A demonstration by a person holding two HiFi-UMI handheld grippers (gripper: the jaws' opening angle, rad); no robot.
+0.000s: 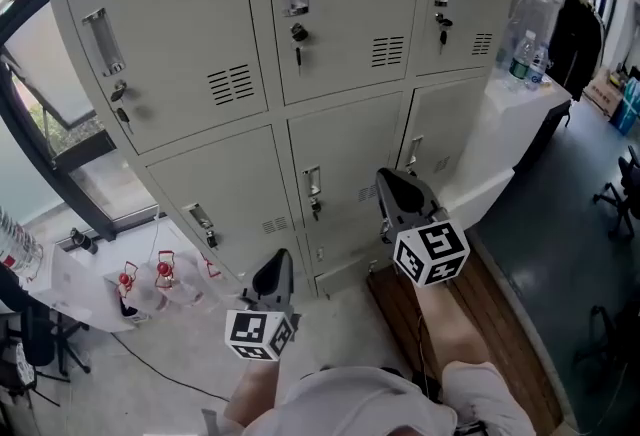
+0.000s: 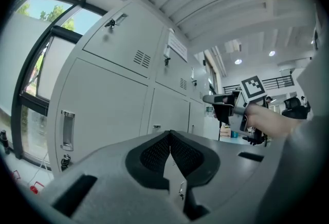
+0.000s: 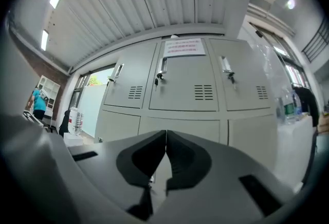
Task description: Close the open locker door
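Locker bank [image 1: 330,74]: pale grey steel, three columns wide, with upper and lower doors, each with a recessed metal handle, a keyed lock and louvred vents. Lower-right locker door [image 1: 450,124]: upright, handle at its left edge, apparently flush with its frame like its neighbours.

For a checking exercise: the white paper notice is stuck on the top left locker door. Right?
No. The white paper notice is stuck on the top middle locker door, as the right gripper view shows.
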